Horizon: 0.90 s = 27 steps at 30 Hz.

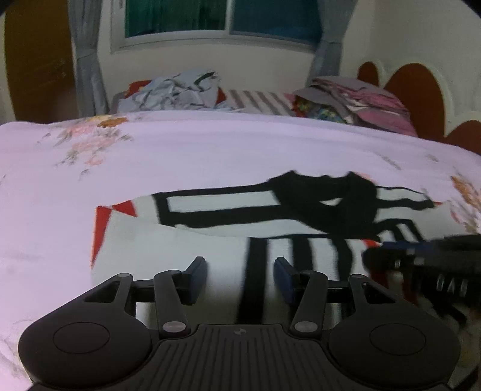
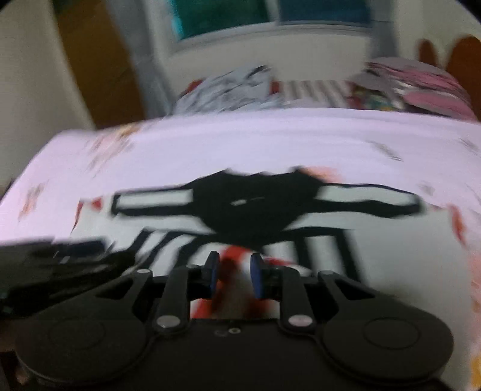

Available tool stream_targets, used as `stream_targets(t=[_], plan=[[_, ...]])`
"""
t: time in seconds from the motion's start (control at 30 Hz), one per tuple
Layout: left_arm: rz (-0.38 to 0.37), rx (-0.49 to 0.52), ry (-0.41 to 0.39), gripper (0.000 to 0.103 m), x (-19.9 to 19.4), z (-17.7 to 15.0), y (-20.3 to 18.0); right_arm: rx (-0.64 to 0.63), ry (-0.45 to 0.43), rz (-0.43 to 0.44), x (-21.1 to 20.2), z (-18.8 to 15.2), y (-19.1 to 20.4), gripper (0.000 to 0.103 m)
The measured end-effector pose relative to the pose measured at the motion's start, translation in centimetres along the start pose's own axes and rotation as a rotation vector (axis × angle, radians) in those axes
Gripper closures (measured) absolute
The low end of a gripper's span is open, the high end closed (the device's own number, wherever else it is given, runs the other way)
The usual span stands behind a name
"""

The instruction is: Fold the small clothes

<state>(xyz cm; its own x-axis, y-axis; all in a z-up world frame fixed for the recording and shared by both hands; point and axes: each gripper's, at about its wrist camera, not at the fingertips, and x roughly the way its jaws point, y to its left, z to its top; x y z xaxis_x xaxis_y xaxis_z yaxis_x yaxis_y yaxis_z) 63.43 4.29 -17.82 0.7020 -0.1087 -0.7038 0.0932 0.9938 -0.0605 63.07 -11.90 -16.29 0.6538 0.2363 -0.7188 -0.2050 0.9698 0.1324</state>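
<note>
A small white garment (image 1: 216, 234) with black bands, a black collar area and red trim lies spread on the pink floral bedsheet (image 1: 180, 150). My left gripper (image 1: 240, 270) is open and empty just above the garment's near part. My right gripper (image 2: 231, 270) has its jaws narrowed around a red and white fold of the garment (image 2: 231, 300); the view is blurred. The right gripper also shows in the left wrist view (image 1: 421, 258) at the right edge, over the garment (image 2: 255, 210).
A heap of grey-blue clothes (image 1: 180, 90) and a pile of pink and patterned clothes (image 1: 354, 102) lie at the bed's far side. A window with curtains (image 1: 222, 24) is behind. A brown headboard (image 1: 421, 90) stands at the right.
</note>
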Motion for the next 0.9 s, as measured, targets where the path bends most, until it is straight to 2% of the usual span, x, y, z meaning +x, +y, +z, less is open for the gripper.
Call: stream_targets(t=[0.03,0.1,0.13,0.17,0.23,0.33,0.5,0.53,0.57,0.6,0.63,0.67,0.73,0.9], plan=[[-0.007,-0.006,0.016,0.052,0.4,-0.1,0.5,0.002,0.02,-0.007,0.5,-0.1,0.1,0.081],[-0.031,-0.006,0.018,0.053,0.5,-0.6,1.5,-0.005,0.047,-0.028,1.3,-0.4,-0.3,0.086],[-0.037,0.0,0.018,0.061,0.4,-0.7,1.8,-0.013,0.038,-0.043,1.2,-0.5,-0.5,0.087],[-0.025,0.016,0.017,0.065,0.2,-0.8,2.0,-0.006,0.037,-0.073,1.0,-0.5,-0.9,0.091],[0.01,0.043,0.014,0.065,-0.1,-0.9,2.4,0.011,0.029,-0.157,0.2,-0.8,-2.4,0.095],[-0.002,0.044,0.015,0.065,0.0,-0.7,2.9,0.046,0.025,-0.145,-0.5,-1.6,-4.2,0.095],[0.031,0.04,0.017,0.065,-0.2,-0.5,2.1,-0.011,0.044,-0.173,-0.5,-1.3,-3.0,0.091],[0.03,0.033,0.015,0.064,-0.7,-0.5,2.0,-0.004,0.041,-0.167,-0.8,-1.2,-2.9,0.083],[0.025,0.033,0.006,0.058,-1.3,-0.6,1.8,0.001,0.025,-0.162,-1.4,-1.3,-2.6,0.073],[0.027,0.037,-0.004,0.052,-2.0,-0.7,1.5,-0.008,0.011,-0.161,-1.9,-1.3,-2.2,0.069],[0.04,0.039,-0.014,0.038,-2.7,-1.0,1.0,-0.02,0.005,-0.154,-2.4,-1.5,-1.7,0.065],[0.04,0.038,-0.029,0.027,-3.3,-1.2,0.8,-0.024,0.002,-0.138,-2.7,-1.7,-1.3,0.065],[0.047,0.038,-0.052,0.013,-4.7,-2.0,0.0,-0.031,0.003,-0.1,-3.5,-2.4,-0.6,0.067],[0.061,0.053,-0.074,0.012,-7.1,-4.9,-1.0,-0.055,0.026,-0.048,-4.3,-4.1,0.6,0.07]])
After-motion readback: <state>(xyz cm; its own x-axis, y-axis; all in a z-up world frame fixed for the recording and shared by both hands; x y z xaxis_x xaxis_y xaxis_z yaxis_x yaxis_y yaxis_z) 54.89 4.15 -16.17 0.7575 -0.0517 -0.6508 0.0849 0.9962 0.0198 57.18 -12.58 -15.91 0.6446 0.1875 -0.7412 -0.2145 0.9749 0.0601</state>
